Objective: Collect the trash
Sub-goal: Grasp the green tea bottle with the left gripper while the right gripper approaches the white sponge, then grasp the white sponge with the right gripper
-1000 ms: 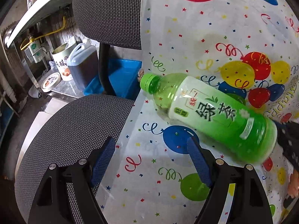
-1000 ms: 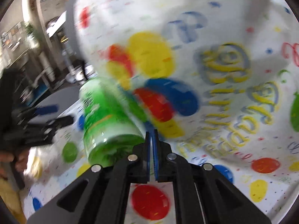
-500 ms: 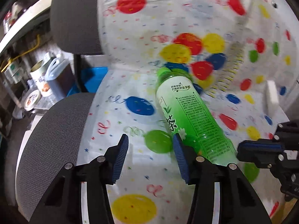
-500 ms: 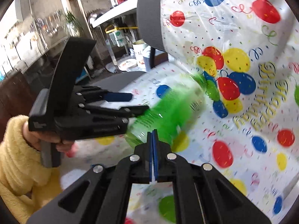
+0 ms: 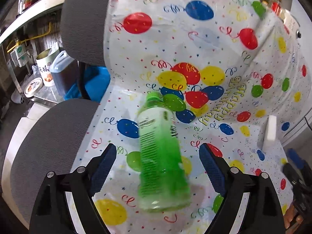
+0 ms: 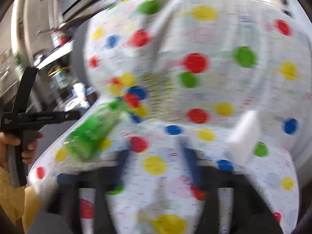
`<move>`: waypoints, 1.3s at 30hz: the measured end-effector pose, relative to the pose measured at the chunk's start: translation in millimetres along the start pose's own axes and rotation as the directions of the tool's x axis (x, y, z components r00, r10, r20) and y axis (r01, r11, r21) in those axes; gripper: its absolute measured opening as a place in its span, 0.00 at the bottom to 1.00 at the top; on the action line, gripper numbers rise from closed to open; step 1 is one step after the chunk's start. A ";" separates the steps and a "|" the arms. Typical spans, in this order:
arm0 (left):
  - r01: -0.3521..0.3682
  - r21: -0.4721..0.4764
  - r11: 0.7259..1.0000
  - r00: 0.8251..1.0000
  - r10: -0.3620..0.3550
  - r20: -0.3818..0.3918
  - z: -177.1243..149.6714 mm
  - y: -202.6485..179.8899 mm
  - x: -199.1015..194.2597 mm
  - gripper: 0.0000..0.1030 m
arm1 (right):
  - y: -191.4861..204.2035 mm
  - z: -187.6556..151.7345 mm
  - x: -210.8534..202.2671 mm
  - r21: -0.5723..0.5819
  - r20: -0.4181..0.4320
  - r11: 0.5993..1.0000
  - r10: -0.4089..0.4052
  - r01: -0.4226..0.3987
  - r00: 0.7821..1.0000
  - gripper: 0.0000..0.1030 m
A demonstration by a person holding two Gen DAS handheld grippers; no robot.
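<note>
A green plastic tea bottle [image 5: 159, 156] lies on a balloon-print plastic sheet [image 5: 195, 48] draped over a chair, its cap pointing away. My left gripper [image 5: 158, 161] is open, its blue-padded jaws on either side of the bottle's lower half without touching it. The right wrist view is blurred; there the bottle [image 6: 91, 130] lies at the left. My right gripper [image 6: 154, 163] is open and empty over the sheet, to the right of the bottle. It also shows at the right edge of the left wrist view [image 5: 296, 167].
A white foam block [image 5: 270, 132] stands on the sheet at the right, also in the right wrist view [image 6: 241, 134]. The grey mesh chair seat [image 5: 48, 146] and backrest [image 5: 81, 19] are bare at the left. Behind the chair are a jug [image 5: 62, 68], a tin [image 5: 44, 66] and blue plastic [image 5: 93, 81].
My left gripper has opened wider and now straddles the bottle, which has rolled toward me. My right gripper has opened and swung away to the right.
</note>
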State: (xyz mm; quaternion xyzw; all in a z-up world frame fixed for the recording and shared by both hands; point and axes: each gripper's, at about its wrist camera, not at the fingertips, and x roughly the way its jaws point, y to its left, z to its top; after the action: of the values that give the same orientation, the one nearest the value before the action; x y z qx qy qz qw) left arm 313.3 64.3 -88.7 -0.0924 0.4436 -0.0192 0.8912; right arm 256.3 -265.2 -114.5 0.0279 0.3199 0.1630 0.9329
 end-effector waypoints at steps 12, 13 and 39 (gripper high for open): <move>-0.168 0.044 0.985 0.971 0.173 -0.166 9.2 -2.2 60.5 0.65 | -81.1 -12.5 0.4 0.157 0.020 0.976 -0.155 0.150 0.988 0.77; -0.165 0.037 0.986 0.970 0.169 -0.174 8.3 1.8 62.2 0.61 | -84.6 -13.3 3.7 0.167 0.016 0.973 -0.161 0.156 0.987 0.77; 0.107 0.092 0.990 0.994 -0.109 0.017 -61.8 -40.4 -15.3 0.60 | -151.1 -15.2 101.1 0.566 -0.134 0.811 -0.091 0.151 0.987 0.70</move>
State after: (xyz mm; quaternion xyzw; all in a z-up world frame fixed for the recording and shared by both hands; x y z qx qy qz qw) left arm 256.9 17.3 -105.8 -0.0757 0.4269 -0.0867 0.8969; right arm 365.4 -376.3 -209.6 0.2787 0.4018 0.0006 0.8723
